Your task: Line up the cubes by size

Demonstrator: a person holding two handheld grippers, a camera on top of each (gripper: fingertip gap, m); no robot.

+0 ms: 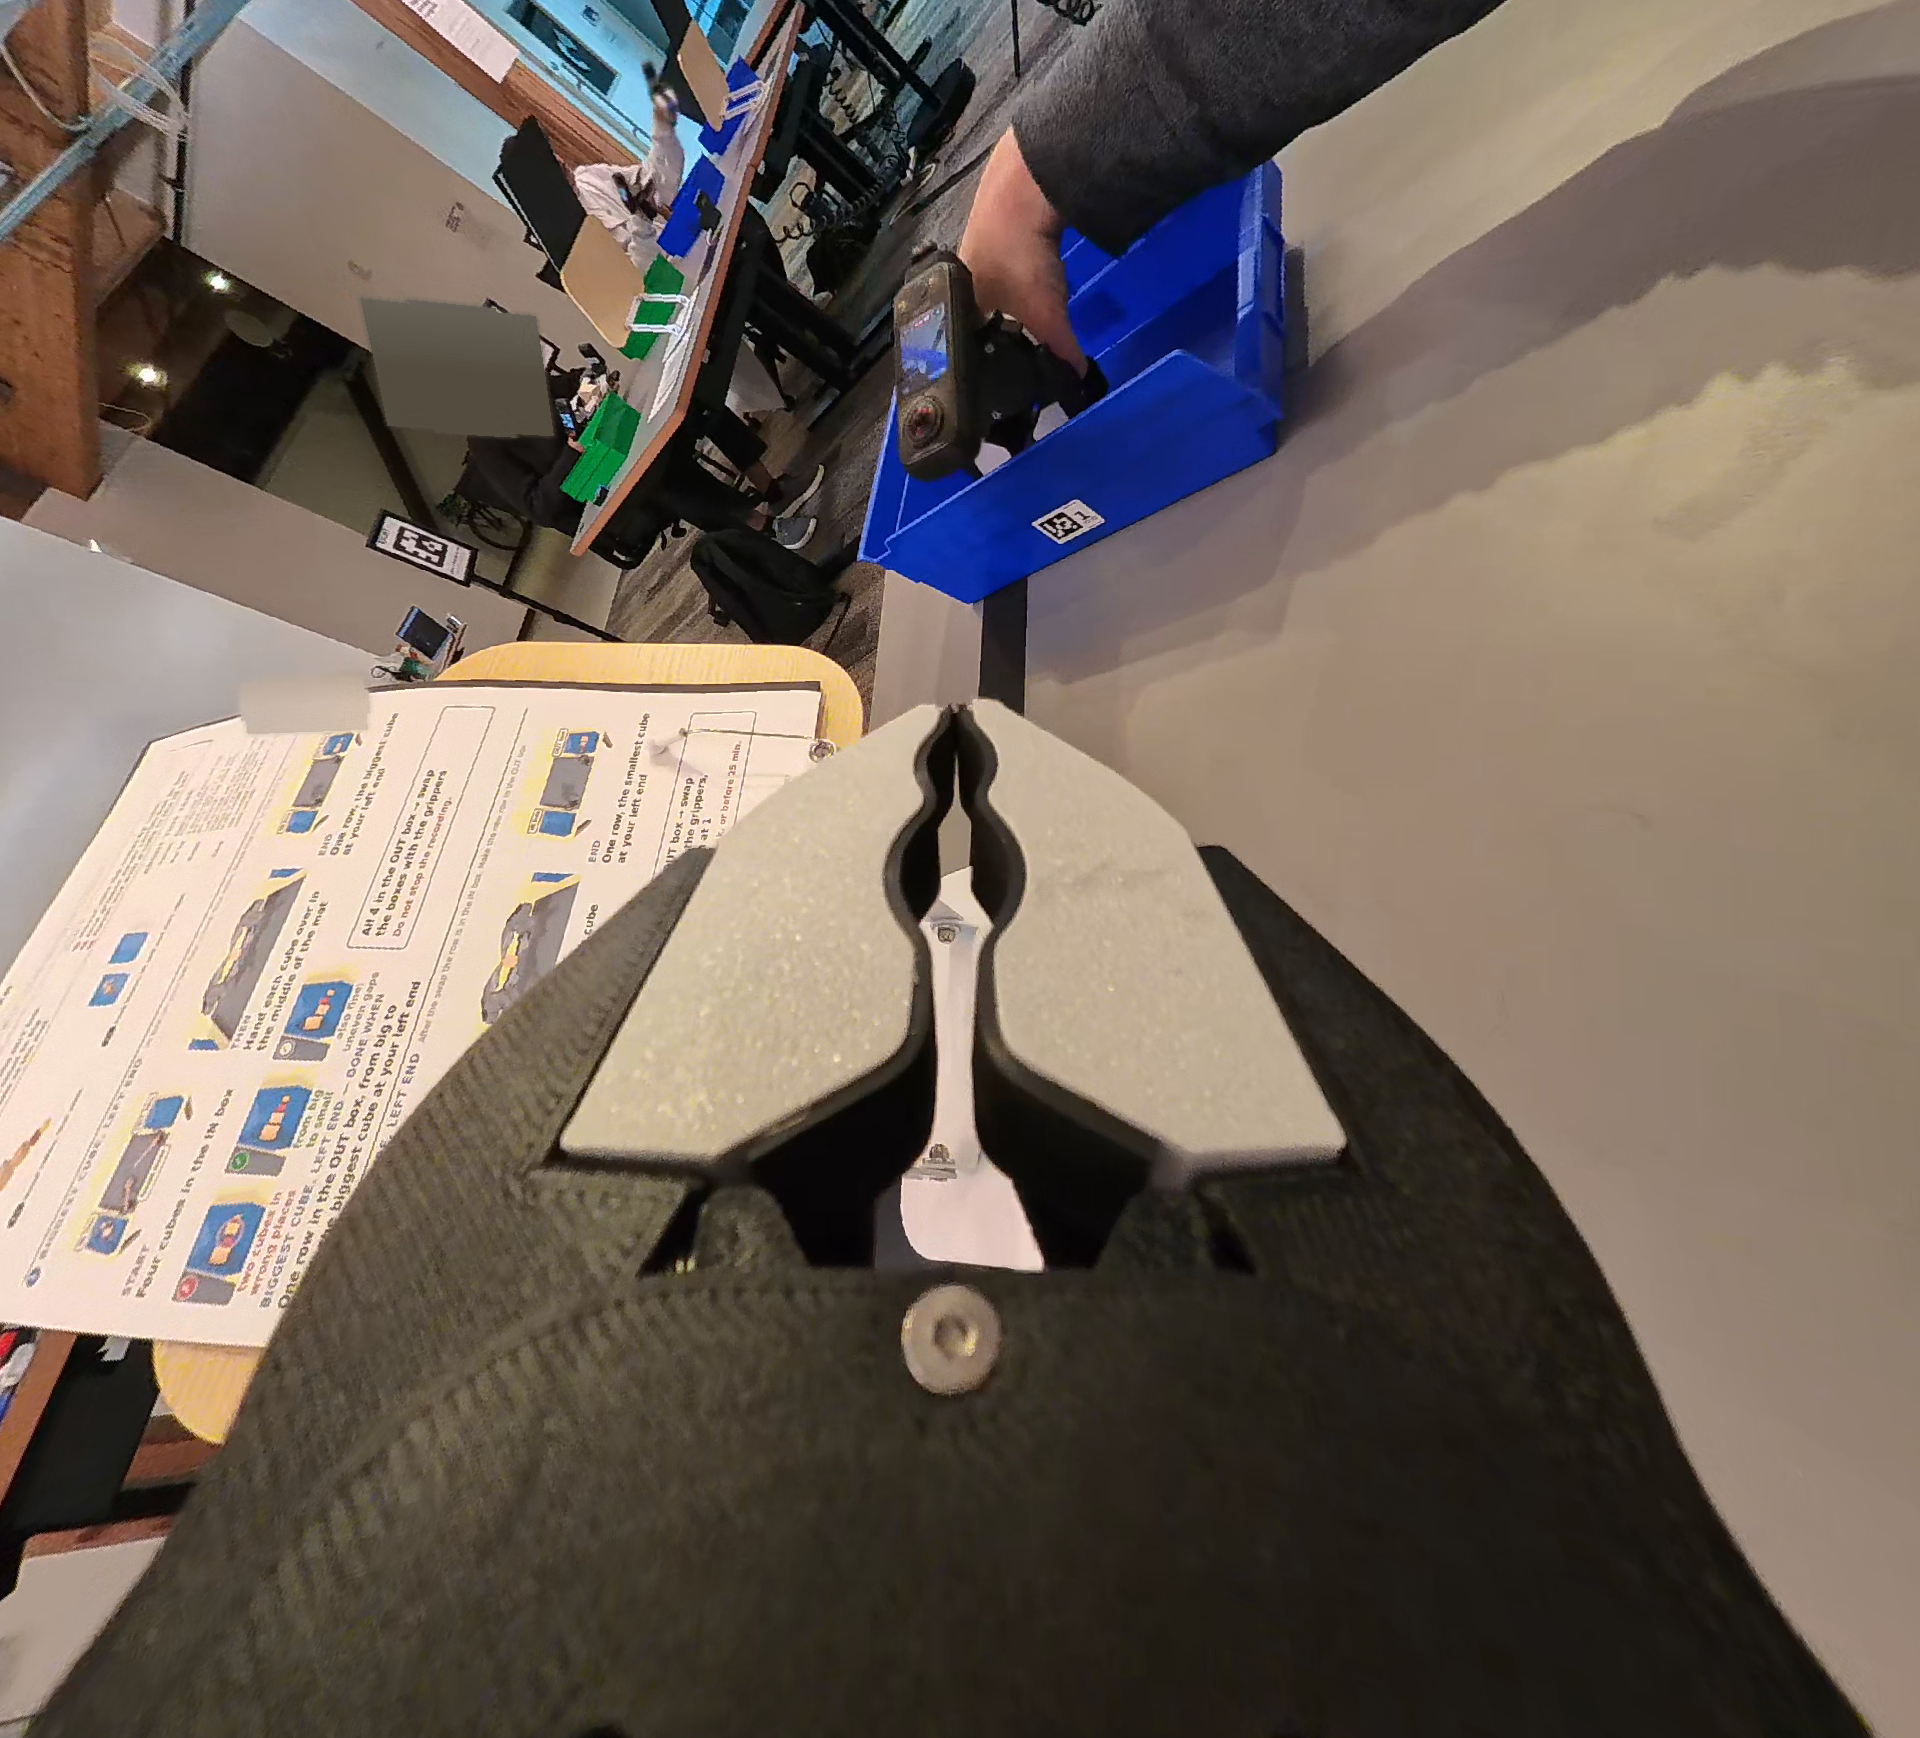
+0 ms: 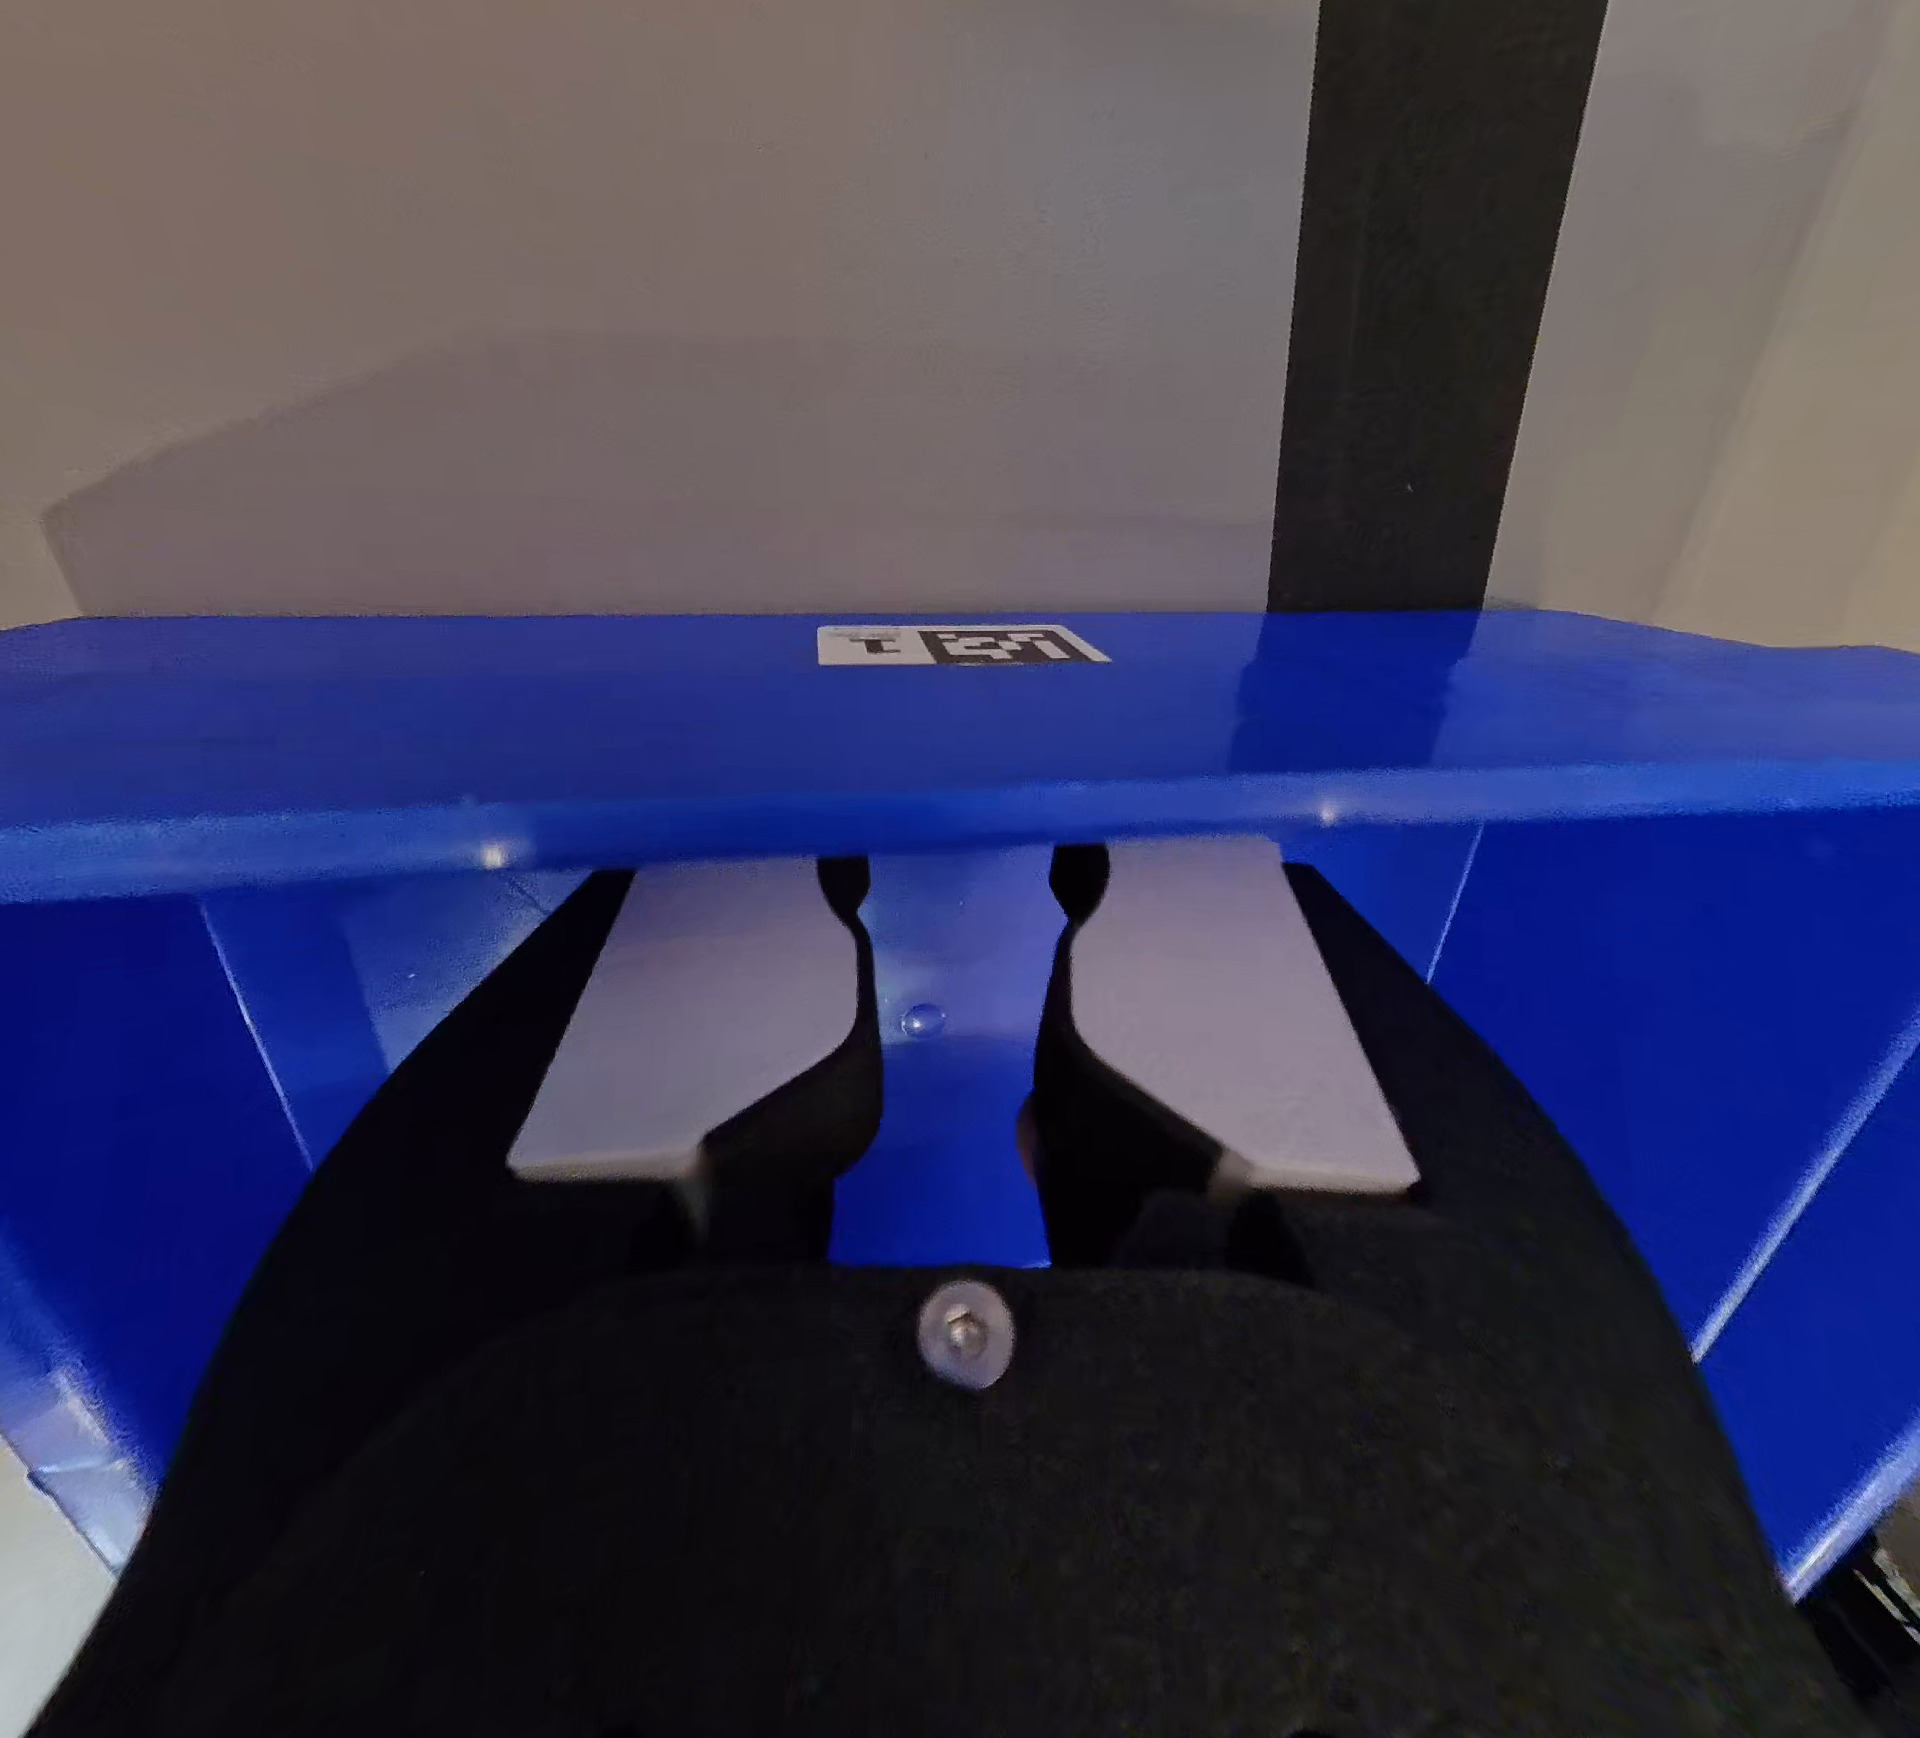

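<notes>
Left gripper [image 1: 961, 722] clenched on nothing, over the bare table [image 1: 1507, 753], one instruction sheet [image 1: 416, 909] at left. One blue bin [image 1: 1091, 462] far right; right gripper [image 2: 961, 867] inside it, fingers parted, tips hidden behind the wall. Cubes: none visible, count unknown. Judged light, rigid; take opposite flat faces.

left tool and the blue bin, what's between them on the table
In the left wrist view only bare grey table and a black strip lie between the shut left tool and the blue bin; no cubes.
</notes>
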